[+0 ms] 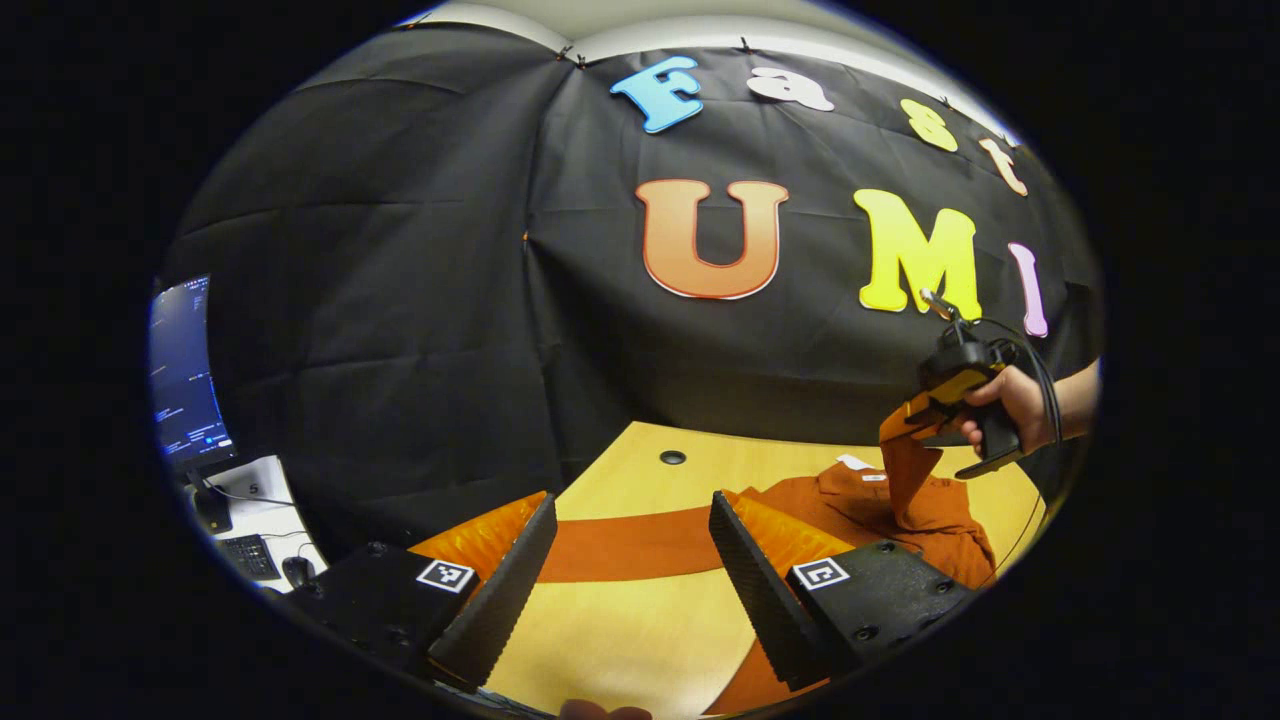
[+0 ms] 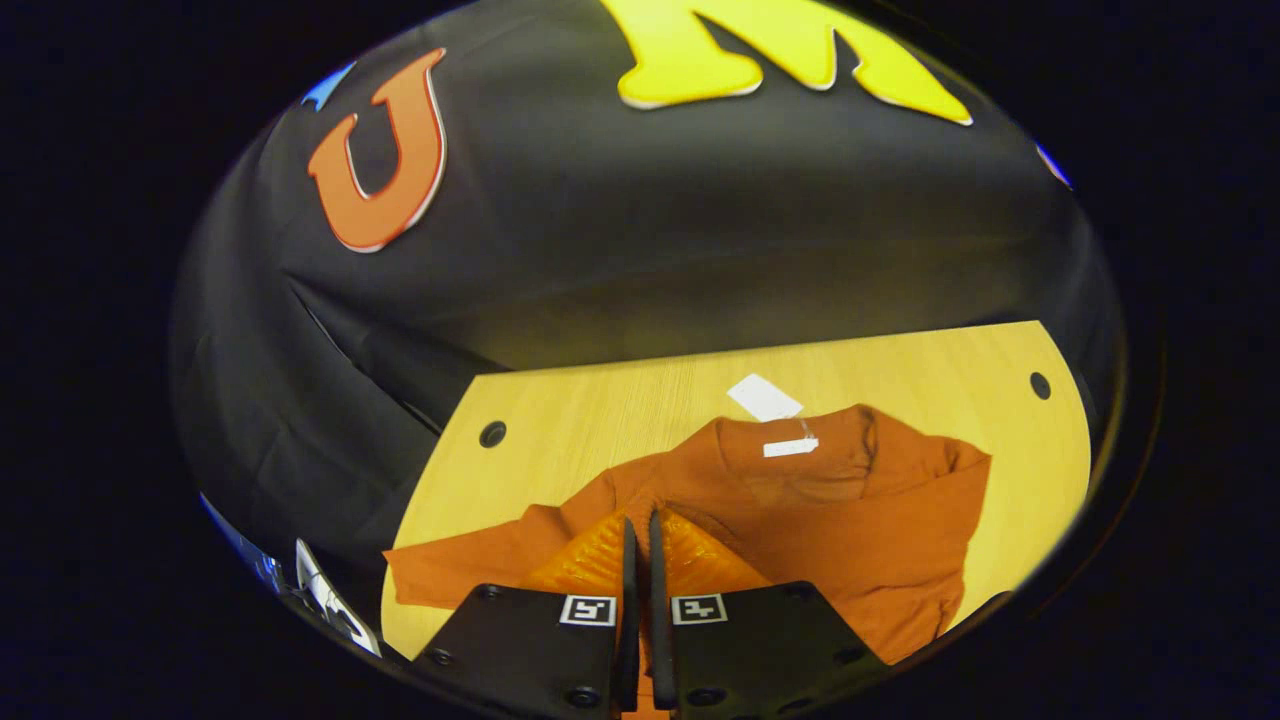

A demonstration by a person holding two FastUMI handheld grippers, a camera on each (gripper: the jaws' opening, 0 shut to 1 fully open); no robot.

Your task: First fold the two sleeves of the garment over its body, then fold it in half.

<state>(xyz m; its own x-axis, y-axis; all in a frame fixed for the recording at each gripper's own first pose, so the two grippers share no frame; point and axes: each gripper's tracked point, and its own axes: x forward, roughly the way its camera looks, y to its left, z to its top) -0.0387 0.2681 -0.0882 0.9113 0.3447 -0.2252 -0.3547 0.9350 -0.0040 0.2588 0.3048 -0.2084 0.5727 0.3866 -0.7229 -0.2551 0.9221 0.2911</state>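
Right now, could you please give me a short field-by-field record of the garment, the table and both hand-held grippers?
garment: orange shirt, lying on the table, collar toward the booth wall
left sleeve: stretched flat across the table
right sleeve: lifted off the table, pinched by the right hand-held gripper
right hand-held gripper: fingers closed
left hand-held gripper: open above the flat sleeve, holding nothing
table: light wood
tag: white, at the collar

Left gripper (image 1: 632,560) hovers over the bench (image 1: 620,620), jaws spread wide, the near sleeve (image 1: 630,545) stretched flat between them. Beyond it the orange garment (image 1: 850,500) lies bunched on the bench — its far sleeve (image 1: 905,470) lifted, pinched by the right gripper (image 1: 915,420) in a hand (image 1: 1015,405).
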